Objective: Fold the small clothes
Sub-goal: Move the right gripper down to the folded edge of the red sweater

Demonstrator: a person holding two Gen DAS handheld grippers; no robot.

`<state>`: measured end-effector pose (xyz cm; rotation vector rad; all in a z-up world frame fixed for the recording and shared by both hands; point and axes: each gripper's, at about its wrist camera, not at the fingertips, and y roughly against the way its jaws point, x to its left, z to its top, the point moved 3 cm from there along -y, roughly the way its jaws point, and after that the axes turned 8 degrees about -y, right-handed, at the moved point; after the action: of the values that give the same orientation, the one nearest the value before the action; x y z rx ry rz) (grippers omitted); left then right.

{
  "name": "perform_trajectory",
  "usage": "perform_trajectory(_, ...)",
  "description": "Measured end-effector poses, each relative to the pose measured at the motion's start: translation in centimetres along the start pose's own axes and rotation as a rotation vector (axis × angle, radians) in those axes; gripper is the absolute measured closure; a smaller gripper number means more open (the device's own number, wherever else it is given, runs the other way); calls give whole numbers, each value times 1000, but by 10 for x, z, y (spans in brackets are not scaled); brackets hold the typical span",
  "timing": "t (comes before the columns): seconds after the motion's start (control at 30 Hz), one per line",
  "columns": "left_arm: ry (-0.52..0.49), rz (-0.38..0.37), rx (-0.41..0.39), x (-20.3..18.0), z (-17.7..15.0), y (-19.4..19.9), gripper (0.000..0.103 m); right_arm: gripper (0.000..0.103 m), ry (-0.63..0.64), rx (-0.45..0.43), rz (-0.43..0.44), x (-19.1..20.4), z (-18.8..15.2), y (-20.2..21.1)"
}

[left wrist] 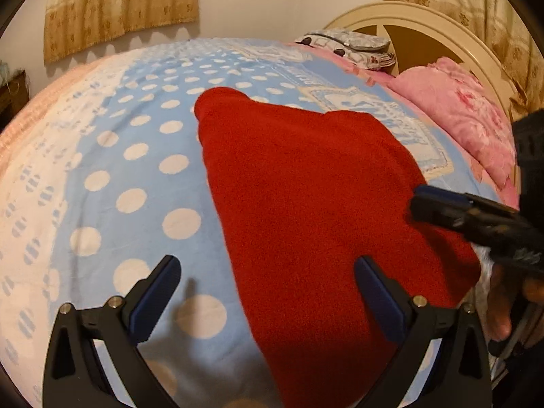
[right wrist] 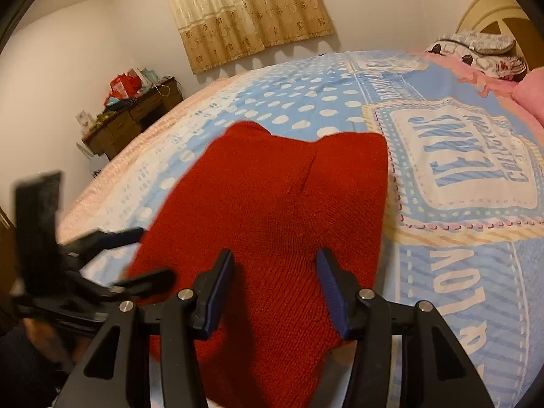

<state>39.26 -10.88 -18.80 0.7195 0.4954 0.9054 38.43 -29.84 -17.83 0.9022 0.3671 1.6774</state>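
Observation:
A red knit garment (left wrist: 306,187) lies flat on the blue polka-dot bedspread (left wrist: 136,170). My left gripper (left wrist: 267,265) is open wide just above it, its left finger over the bedspread and its right finger over the red knit, so the garment's left edge runs between them. My right gripper (right wrist: 276,258) hovers over the garment's (right wrist: 272,197) near part with jaws half apart; the knit lies flat beneath them, unpinched. In the left wrist view the right gripper (left wrist: 421,204) reaches in from the right edge. The left gripper (right wrist: 149,255) appears blurred at the garment's left side.
Pink bedding (left wrist: 459,119) and a cream headboard (left wrist: 408,23) lie at the far right, with a folded grey patterned pile (left wrist: 350,47) beside them. A wooden desk (right wrist: 136,108) with clutter stands by the wall beyond the bed. A person's hand (left wrist: 503,306) holds the right gripper.

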Motion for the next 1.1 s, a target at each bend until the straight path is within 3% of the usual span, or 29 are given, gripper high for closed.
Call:
perform_trajectory(0.07,17,-8,-9,1,2,-1,0,51,-57,-30,37,-6,10,12)
perform_trajectory(0.2,53,-61,-1,4,2,-9,0,44,-168,-93,9,-35,30,23)
perform_trajectory(0.3,97,-98,-8,9,-3,-10,0,44,-257,-42,29,-59,40,9)
perform_trajectory(0.5,75,-79,-30,2,-4,-7,0,44,-326,64,113,-77,46,-30)
perform_trajectory(0.63,95,-105,-15,7,-4,-12,0,33,-373,77,123,-88,49,-49)
perform_trajectory(1.0,85,-102,-21,6,-4,-13,0,33,-384,80,196,-95,62,-69)
perform_trajectory(1.1,85,-103,-20,6,-4,-14,0,42,-396,81,209,-96,66,-76)
